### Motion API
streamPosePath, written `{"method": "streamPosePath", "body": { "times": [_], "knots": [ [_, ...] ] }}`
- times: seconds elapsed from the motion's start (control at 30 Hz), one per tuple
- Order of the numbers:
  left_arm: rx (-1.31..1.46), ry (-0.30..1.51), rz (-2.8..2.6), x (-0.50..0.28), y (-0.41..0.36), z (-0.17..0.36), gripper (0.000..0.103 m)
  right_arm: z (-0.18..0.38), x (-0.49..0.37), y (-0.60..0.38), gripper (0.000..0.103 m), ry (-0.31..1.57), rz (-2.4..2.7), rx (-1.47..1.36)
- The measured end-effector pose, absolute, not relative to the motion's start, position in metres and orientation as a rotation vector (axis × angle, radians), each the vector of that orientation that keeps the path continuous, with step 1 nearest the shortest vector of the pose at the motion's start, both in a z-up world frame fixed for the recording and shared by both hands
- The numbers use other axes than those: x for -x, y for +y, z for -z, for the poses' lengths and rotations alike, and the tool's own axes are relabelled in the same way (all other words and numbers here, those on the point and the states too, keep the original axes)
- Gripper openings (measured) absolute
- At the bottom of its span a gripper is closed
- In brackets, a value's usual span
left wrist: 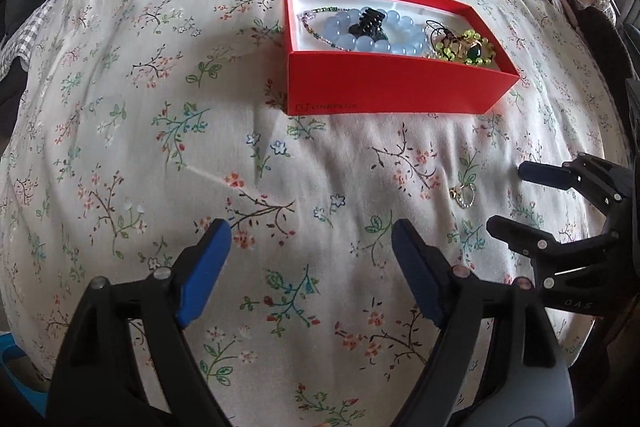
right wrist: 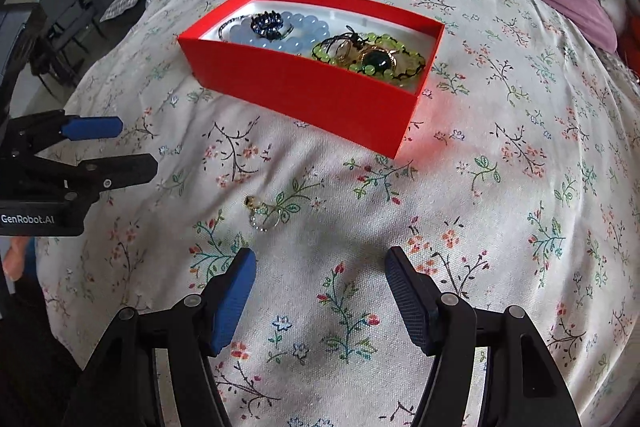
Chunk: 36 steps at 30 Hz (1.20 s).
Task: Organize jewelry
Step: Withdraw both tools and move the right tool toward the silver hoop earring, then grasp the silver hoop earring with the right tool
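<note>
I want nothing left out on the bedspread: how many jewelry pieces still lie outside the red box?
1. A small ring-like piece lies on the floral bedspread, in front of the red box and just ahead of the right gripper. Folds may hide more.

The box (right wrist: 320, 95) is matt red cardboard with a white interior. The blue beads (left wrist: 376, 43) are glossy and translucent. The bedspread (right wrist: 500, 187) is matt floral-printed cloth.

Left claw (left wrist: 310, 259) and right claw (right wrist: 320, 287) both hover side by side with their blue-padded fingers spread wide, holding nothing.
</note>
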<state>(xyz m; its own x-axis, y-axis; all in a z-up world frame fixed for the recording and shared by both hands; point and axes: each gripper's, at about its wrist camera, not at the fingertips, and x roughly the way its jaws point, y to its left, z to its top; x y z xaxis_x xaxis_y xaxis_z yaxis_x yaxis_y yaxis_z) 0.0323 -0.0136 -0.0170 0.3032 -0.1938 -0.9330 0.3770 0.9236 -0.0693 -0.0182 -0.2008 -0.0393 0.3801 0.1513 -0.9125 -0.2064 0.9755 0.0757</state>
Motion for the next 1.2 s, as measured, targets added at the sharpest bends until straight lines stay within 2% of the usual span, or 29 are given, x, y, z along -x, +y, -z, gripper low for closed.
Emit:
{"method": "streamPosePath", "body": {
  "times": [0.33,0.53,0.7,0.8,1.2],
  "knots": [
    [-0.180,1.219,0.404,-0.033,-0.014,0.017,0.083,0.049,0.014,-0.165,0.065,1.136,-0.291,0.171],
    [-0.174,1.219,0.415,-0.032,-0.013,0.017,0.083,0.050,0.012,-0.157,0.043,1.132,-0.325,0.176],
    [-0.174,1.219,0.417,-0.031,-0.014,0.017,0.083,0.050,0.008,-0.158,0.019,1.135,-0.338,0.164],
    [-0.171,1.212,0.433,-0.030,-0.016,0.015,0.083,0.050,0.009,-0.155,0.012,1.139,-0.350,0.175],
    [-0.231,1.159,0.559,-0.017,-0.044,0.009,0.083,0.043,0.020,-0.175,0.010,1.148,-0.320,0.166]
  ]
}}
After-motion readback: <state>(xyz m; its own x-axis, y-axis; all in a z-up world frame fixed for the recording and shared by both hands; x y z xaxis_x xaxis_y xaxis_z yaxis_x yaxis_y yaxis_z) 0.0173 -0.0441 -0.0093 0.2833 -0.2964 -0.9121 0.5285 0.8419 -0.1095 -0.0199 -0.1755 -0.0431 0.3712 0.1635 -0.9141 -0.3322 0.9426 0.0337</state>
